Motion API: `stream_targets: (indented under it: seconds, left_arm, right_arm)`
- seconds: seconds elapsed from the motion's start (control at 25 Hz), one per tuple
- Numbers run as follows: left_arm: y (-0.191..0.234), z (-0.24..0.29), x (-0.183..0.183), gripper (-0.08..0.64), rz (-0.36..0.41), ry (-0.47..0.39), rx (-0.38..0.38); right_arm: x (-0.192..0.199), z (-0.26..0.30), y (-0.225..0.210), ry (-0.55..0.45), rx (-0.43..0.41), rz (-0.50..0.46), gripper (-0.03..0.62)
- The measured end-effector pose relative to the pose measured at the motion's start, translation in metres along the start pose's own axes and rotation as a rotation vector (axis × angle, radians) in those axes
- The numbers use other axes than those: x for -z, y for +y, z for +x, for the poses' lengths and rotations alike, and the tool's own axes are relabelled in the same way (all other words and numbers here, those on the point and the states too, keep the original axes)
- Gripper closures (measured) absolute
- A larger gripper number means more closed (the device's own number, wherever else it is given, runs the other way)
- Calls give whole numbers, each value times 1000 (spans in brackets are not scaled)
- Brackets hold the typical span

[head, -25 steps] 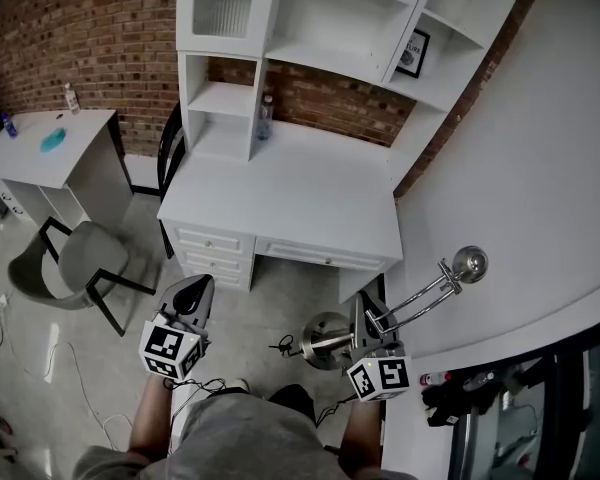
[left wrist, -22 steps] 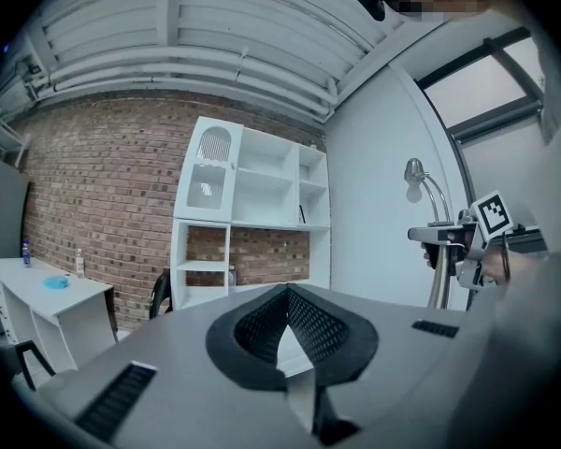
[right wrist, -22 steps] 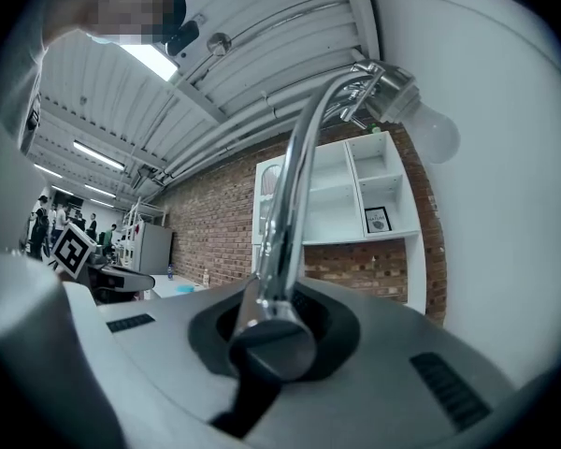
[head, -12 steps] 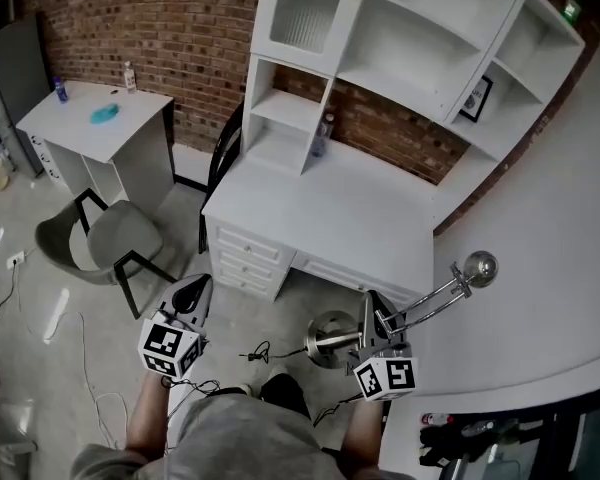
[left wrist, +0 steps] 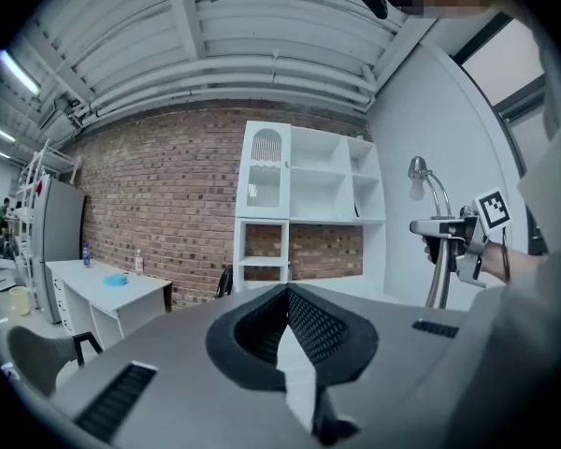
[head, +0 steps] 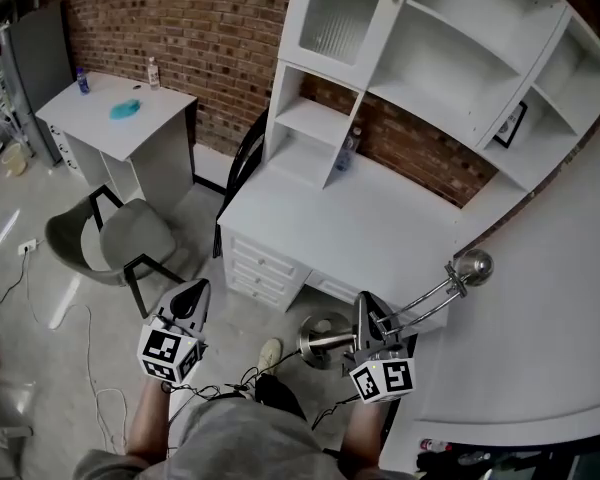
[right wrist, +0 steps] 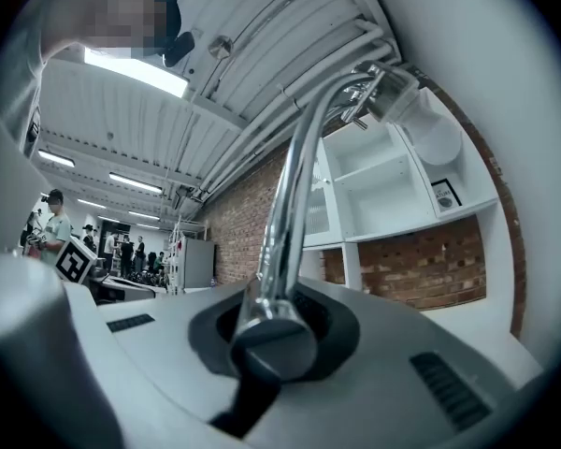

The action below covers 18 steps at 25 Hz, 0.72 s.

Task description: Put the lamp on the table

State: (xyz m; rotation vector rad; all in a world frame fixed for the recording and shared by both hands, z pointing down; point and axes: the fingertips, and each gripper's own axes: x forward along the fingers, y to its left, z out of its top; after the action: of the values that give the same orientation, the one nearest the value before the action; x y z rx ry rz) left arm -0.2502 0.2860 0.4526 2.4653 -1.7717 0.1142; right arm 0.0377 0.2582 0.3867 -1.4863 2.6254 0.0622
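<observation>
A chrome lamp with a round base and a small round head hangs tilted in the air, its stem clamped in my right gripper. In the right gripper view the stem rises out of the shut jaws of that gripper. The white desk with its shelf unit stands just beyond the lamp. My left gripper floats over the floor to the left, shut with nothing in it. The left gripper view shows the lamp at the right.
A grey chair and a small white side table stand at the left by the brick wall. A bottle rests at the back of the desk. Cables trail on the floor near my feet. A curved white wall fills the right.
The view has swung: the desk and shelf unit now sit further right, nearer the lamp. Both grippers travelled with me and kept their spots in the view. The lamp stays clamped.
</observation>
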Motion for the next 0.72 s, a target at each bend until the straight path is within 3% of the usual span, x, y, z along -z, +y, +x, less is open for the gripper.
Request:
stream_targets:
  seconds: [0.4,0.72]
  left_arm:
    - [9,82,-6,558,-3,11,-17]
    - [-4,165,-7,559,2,46,24]
  right_arm:
    - [20,58,-43,16,-32,-23,574]
    - [31,98,-100,20,-7,-2,574]
